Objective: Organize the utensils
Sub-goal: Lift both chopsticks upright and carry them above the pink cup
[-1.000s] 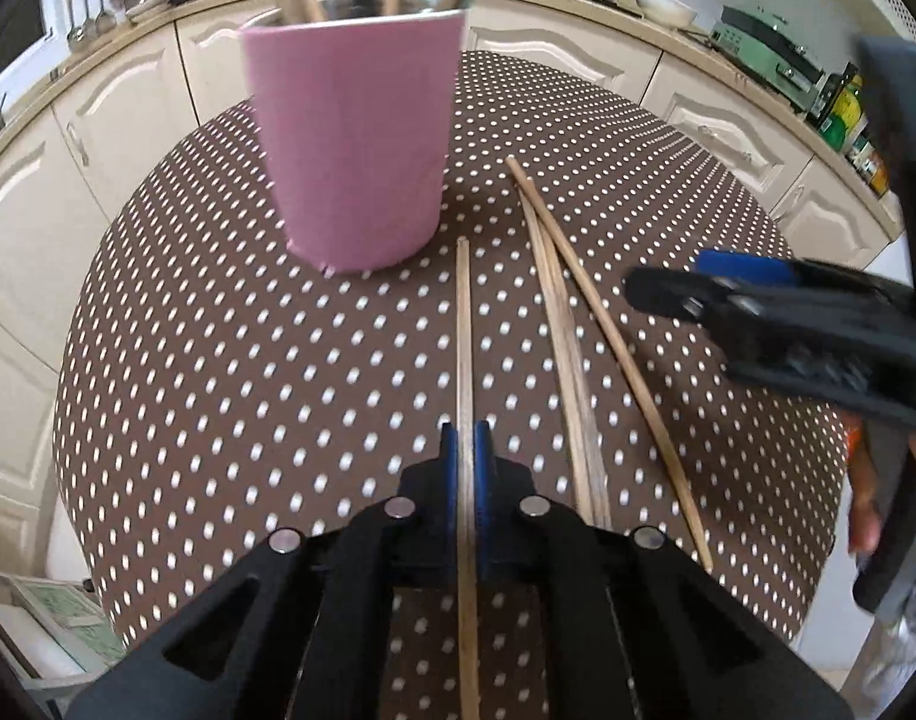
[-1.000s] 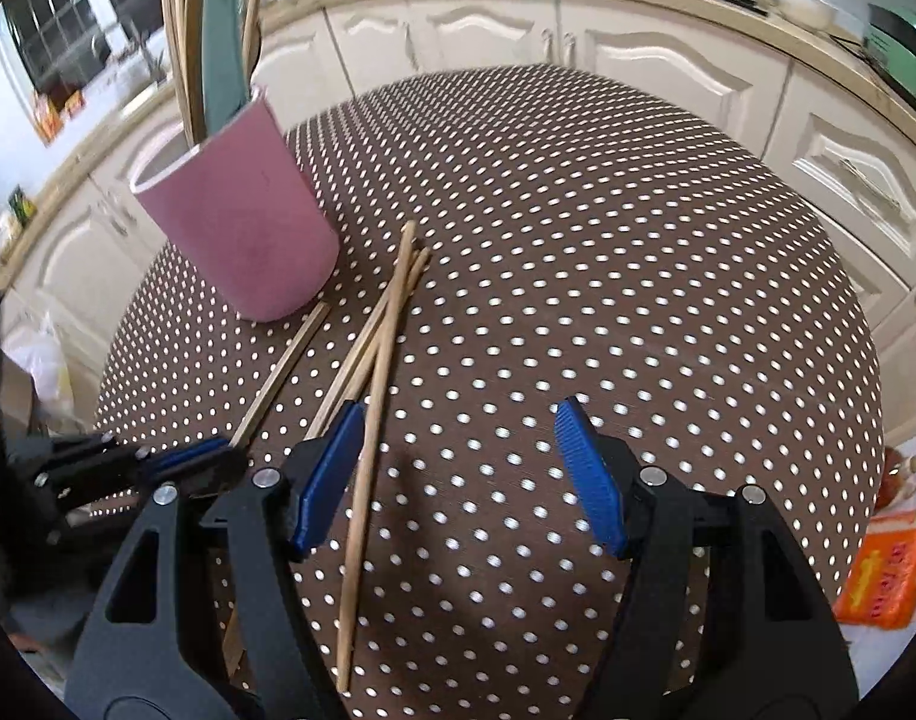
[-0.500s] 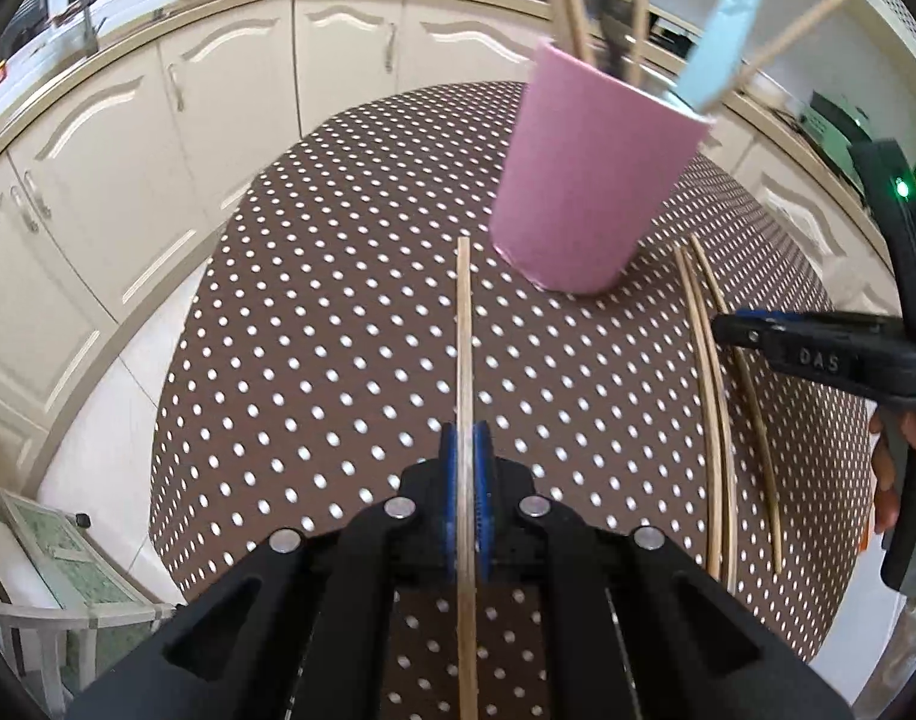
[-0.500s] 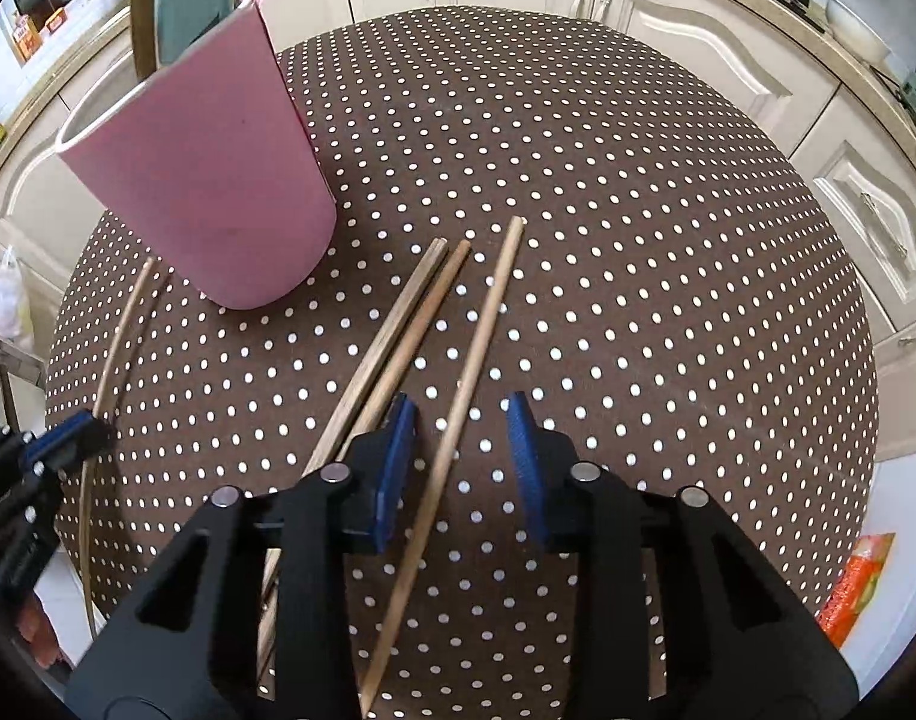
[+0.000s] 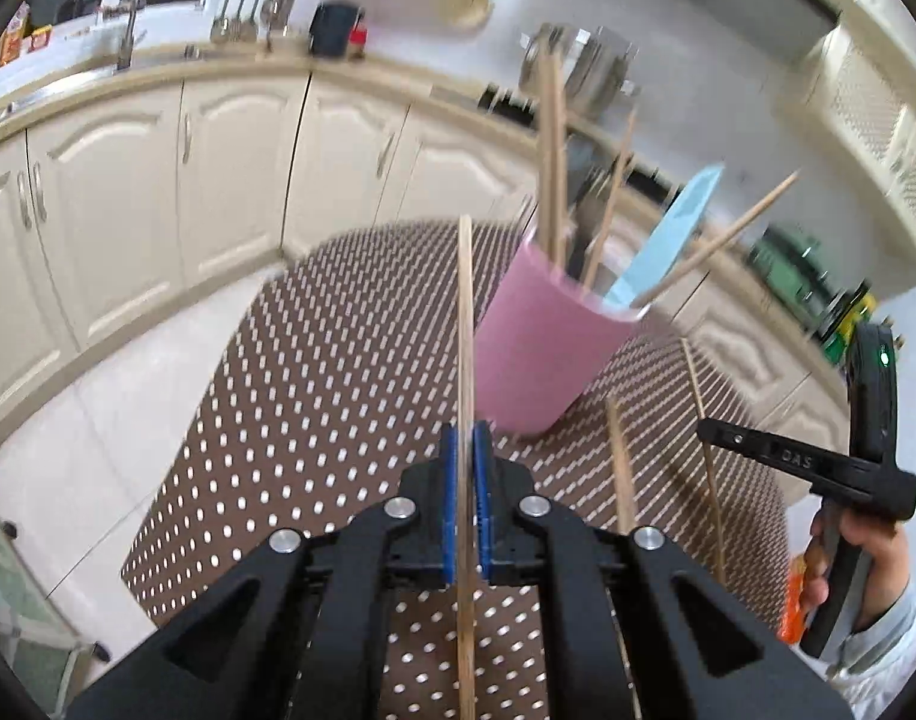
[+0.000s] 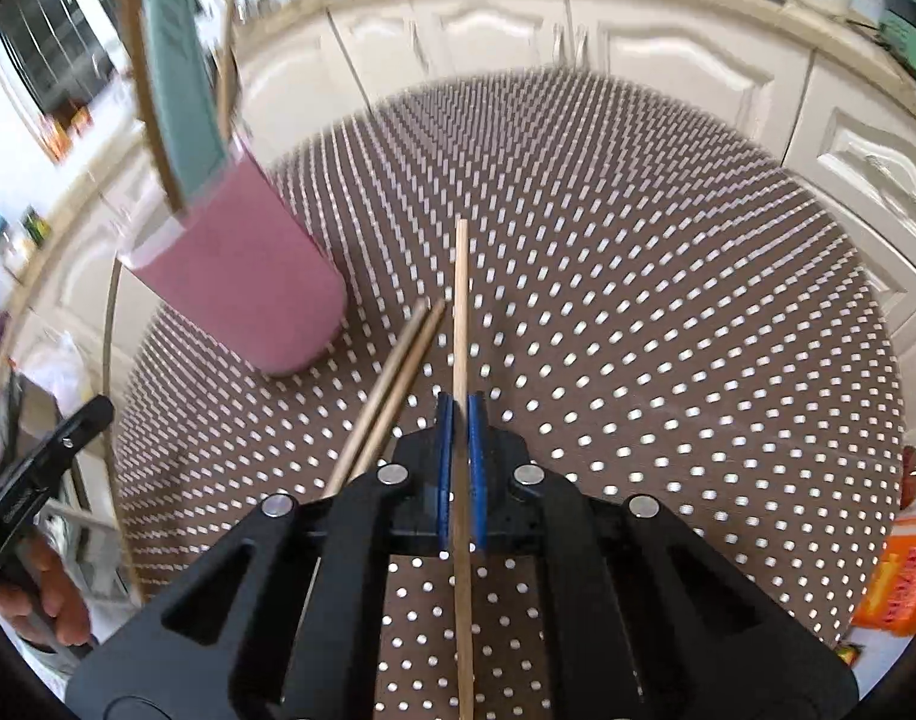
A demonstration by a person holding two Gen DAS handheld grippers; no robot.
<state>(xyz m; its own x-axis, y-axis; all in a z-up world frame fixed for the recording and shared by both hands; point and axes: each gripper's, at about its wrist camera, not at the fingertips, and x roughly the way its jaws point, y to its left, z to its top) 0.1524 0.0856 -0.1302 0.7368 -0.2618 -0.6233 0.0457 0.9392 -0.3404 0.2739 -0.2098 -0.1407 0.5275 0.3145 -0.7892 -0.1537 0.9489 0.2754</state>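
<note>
Two chopsticks caught: your left gripper (image 5: 465,441) pinches one chopstick (image 5: 465,324) mid-frame beside the pink cup (image 5: 541,354); your right gripper (image 6: 460,414), jaws just closing, clamps another stick (image 6: 459,312) at frame centre.

We see a pink cup (image 6: 242,276) holding upright utensils, and two wooden chopsticks (image 6: 392,384) lying side by side just beside it.

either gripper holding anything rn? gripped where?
Both. Left gripper is shut on a wooden chopstick, pinched partway along its shaft. Right gripper has just closed on another chopstick, also mid-shaft, both ends sticking out.
</note>
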